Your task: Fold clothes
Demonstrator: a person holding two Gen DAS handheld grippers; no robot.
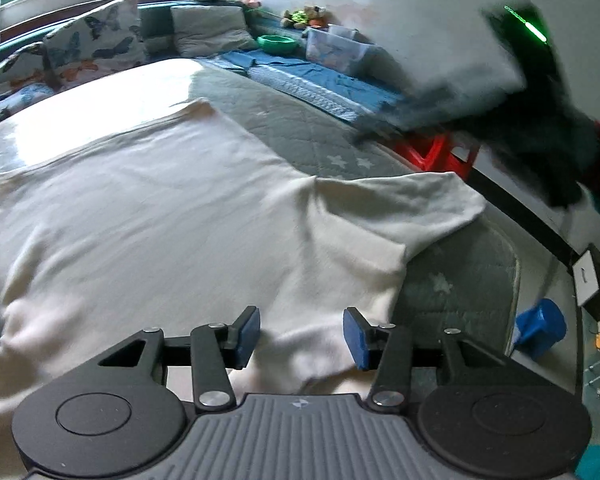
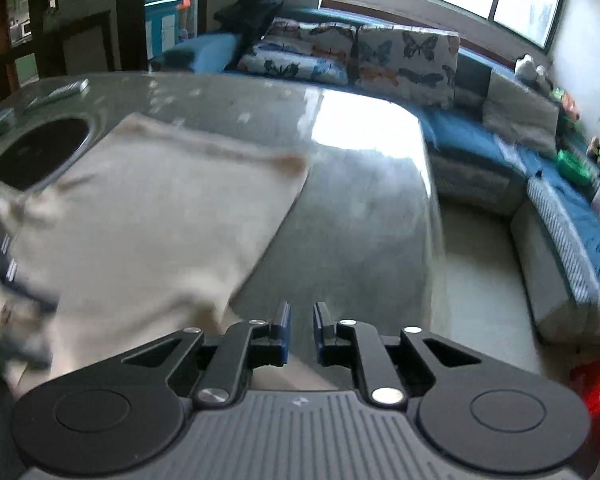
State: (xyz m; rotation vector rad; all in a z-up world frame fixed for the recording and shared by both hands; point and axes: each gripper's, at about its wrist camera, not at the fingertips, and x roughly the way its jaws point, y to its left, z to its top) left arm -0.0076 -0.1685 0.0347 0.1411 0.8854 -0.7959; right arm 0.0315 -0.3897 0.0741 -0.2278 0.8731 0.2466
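Your table [image 1: 320,136], covered in a grey quilted cloth with stars, fills both views, and the cream T-shirt [image 1: 160,208] lies spread flat across it, one sleeve [image 1: 412,204] reaching toward the table's edge. Behind it runs a blue sofa [image 2: 480,136] with butterfly cushions [image 2: 408,60]. Your left gripper [image 1: 302,338] hangs just above the shirt's near edge, fingers wide apart with nothing between them. Your right gripper [image 2: 302,330] sits over the bare cloth just beside the shirt [image 2: 152,216]; its fingers are narrow, a small gap between the blue pads [image 2: 285,330], gripping nothing.
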